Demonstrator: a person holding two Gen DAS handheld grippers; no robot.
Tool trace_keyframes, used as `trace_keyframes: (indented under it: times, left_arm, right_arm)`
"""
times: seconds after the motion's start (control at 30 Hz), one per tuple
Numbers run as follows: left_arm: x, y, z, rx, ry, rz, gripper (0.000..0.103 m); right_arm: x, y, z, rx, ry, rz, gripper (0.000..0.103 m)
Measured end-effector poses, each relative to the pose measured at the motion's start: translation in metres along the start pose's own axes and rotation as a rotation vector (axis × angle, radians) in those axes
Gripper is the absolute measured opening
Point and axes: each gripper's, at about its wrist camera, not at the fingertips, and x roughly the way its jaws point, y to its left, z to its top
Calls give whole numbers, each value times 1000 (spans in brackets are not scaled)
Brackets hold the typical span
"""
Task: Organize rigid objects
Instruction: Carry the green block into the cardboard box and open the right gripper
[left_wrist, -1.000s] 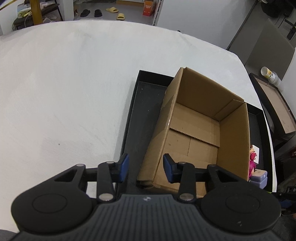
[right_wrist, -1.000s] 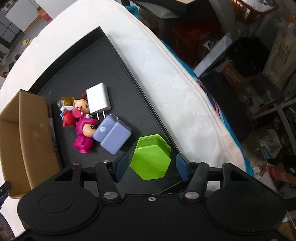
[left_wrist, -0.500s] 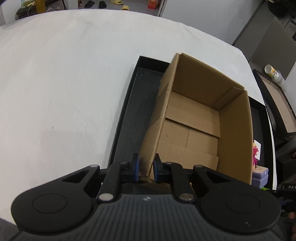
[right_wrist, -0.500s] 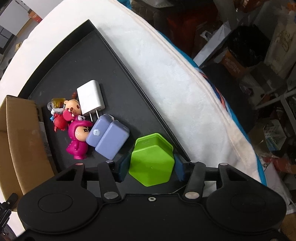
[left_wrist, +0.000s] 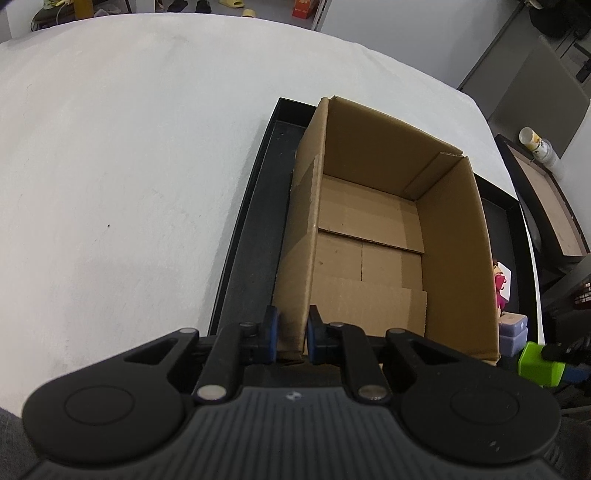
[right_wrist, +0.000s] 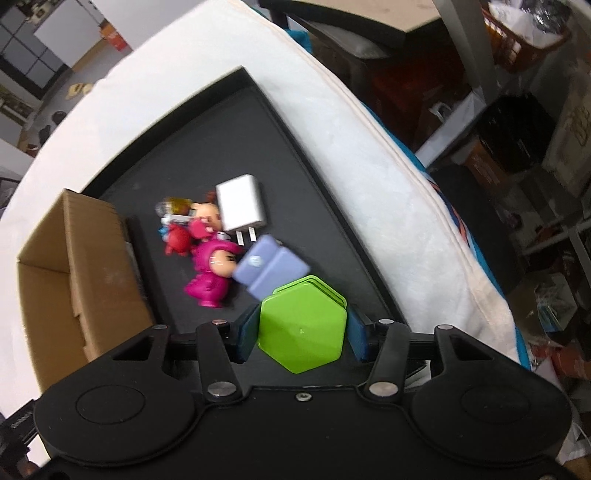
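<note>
L fingers (left_wrist: 290, 334) are clenched on the near-left wall of the cardboard box (left_wrist: 454, 258), one pad outside, one inside. R fingers (right_wrist: 301, 334) are clamped on the green hexagonal box (right_wrist: 301, 332), pads pressed vs. its opposite sides; whether it's clear of the tray can't be told. Jaws have just been closing on it. Just beyond it, a lilac block (right_wrist: 271, 267), a pink figurine (right_wrist: 210, 275), a white charger (right_wrist: 242, 206) and smaller toys are clustered on the black tray (right_wrist: 207, 122), beside the cardboard box. The box is stood open-topped in the tray, nothing seen inside. The tray is set on a white-covered surface (left_wrist: 129, 155).
</note>
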Motion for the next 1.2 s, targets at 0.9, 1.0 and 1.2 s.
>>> trace_keyframes:
  times: [0.9, 1.0, 1.2]
  left_arm:
    - [0, 11, 5, -21, -44, -52, 15]
    - [0, 12, 5, -21, -44, -61, 16]
    - [1, 13, 5, -18, -43, -69, 16]
  right_arm:
    - [-58, 135, -26, -285, -136, 180, 49]
    - [-56, 148, -32, -312, -136, 186, 49]
    - [-48, 169, -42, -355, -129, 208, 49]
